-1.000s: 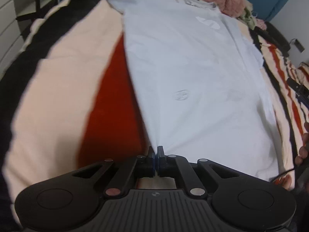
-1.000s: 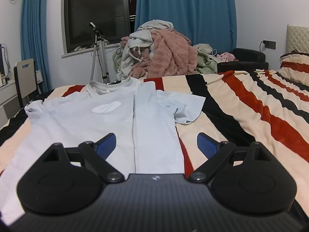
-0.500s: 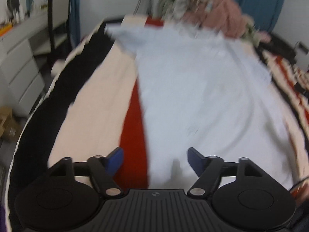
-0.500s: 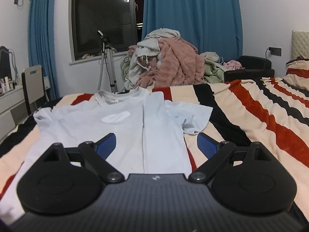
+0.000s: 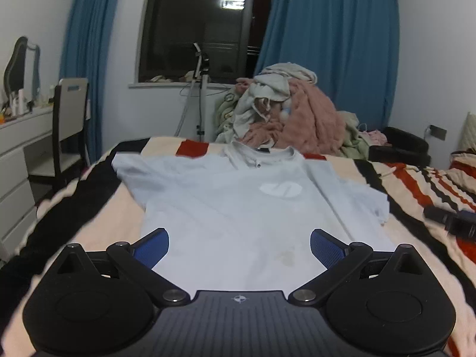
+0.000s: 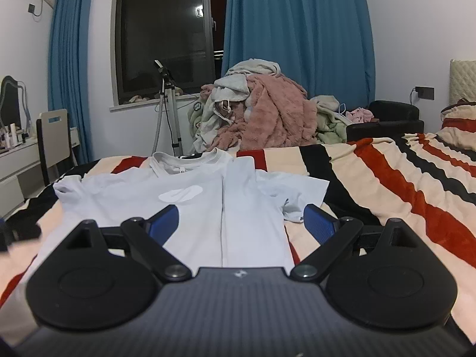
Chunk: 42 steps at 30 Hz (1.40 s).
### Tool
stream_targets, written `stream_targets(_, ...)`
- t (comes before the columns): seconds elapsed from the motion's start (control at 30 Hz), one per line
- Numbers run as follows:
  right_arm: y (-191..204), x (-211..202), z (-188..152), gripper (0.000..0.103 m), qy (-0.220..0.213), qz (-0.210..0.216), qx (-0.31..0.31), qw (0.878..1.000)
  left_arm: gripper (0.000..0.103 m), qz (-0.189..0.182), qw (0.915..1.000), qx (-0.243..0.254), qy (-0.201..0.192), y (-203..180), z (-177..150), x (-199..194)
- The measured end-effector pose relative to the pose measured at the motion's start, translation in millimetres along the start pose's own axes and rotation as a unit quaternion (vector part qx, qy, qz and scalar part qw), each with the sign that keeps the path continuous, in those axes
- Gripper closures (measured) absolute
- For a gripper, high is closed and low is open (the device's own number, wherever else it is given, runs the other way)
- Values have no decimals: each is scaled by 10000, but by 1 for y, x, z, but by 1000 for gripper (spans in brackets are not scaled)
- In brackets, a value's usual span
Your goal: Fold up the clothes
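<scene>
A pale blue T-shirt (image 5: 238,205) with a white chest logo lies flat on the striped bed, collar toward the window. Its right side is folded inward along a straight lengthwise edge, plain in the right wrist view on the T-shirt (image 6: 208,208). My left gripper (image 5: 239,247) hovers over the shirt's hem end, its jaws opening wide with nothing pressed between the blue pads. My right gripper (image 6: 241,223) is open too, held above the folded right part of the shirt, touching no cloth.
A heap of pink, grey and green clothes (image 5: 285,116) rises behind the collar, by a tripod (image 5: 202,89). Striped bedding (image 6: 401,190) stretches right. A dark device (image 5: 452,220) lies on it. A desk and chair (image 5: 68,125) stand at left.
The left gripper let go of the shirt's lower corner, opened wide, lifted and tilted up toward the window. The right gripper stayed open and almost still.
</scene>
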State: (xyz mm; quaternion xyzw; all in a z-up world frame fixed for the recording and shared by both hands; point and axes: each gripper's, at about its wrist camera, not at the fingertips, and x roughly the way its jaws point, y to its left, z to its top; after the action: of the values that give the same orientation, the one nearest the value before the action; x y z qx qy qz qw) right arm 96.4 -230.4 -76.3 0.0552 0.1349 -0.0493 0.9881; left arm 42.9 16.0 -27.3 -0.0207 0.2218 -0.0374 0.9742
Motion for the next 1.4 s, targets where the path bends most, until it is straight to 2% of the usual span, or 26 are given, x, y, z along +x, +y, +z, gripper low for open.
stream_targets(0.07, 0, 2, 0, 15, -19, 1, 82, 10000, 1, 35, 9999, 6, 128, 2, -7, 4)
stream_targets(0.1, 0, 3, 0, 34, -29, 1, 121, 9999, 1, 22, 9999, 9, 150, 4, -7, 6)
stream_targets(0.13, 2, 4, 1, 38, -38, 8, 88, 10000, 1, -7, 9999, -13, 154, 7, -7, 8)
stream_targets(0.23, 5, 7, 3, 36, -87, 197, 25, 9998, 1, -37, 9998, -149, 122, 15, -9, 10)
stream_targets(0.27, 6, 7, 3, 27, -78, 286, 3, 9996, 1, -34, 9997, -194, 150, 18, -9, 11)
stream_targets(0.3, 8, 8, 2, 11, -71, 257, -30, 9996, 1, -33, 9995, -240, 191, 20, -9, 11)
stream_targets(0.33, 9, 9, 2, 8, -45, 220, -65, 9997, 1, -42, 9994, -287, 207, 22, -9, 11)
stream_targets(0.47, 13, 12, 0, 8, 61, 72, -204, 9997, 1, -24, 9991, -359, 230, 24, -10, 11)
stream_targets(1.0, -6, 23, 4, 8, 135, 239, 216, 9994, 1, 227, 9989, -153, 375, 14, -20, 15)
stream_targets(1.1, -23, 46, 9, 9, 240, 268, 554, 9978, 1, 201, 9986, -175, 451, 11, -22, 16)
stream_targets(1.2, -53, 83, 9, 10, 477, 229, 1216, 9912, 1, 175, 9987, -77, 481, 6, -26, 19)
stream_targets(1.23, -63, 96, 8, 15, 562, 214, 1450, 9876, 1, 164, 9987, -39, 489, 5, -27, 20)
stream_targets(1.27, -74, 108, 7, 24, 647, 200, 1683, 9834, 1, 156, 9986, -4, 502, 4, -29, 22)
stream_targets(1.4, -118, 158, -6, 26, 812, 256, 2626, 9611, 1, 107, 9982, 18, 595, 3, -34, 34)
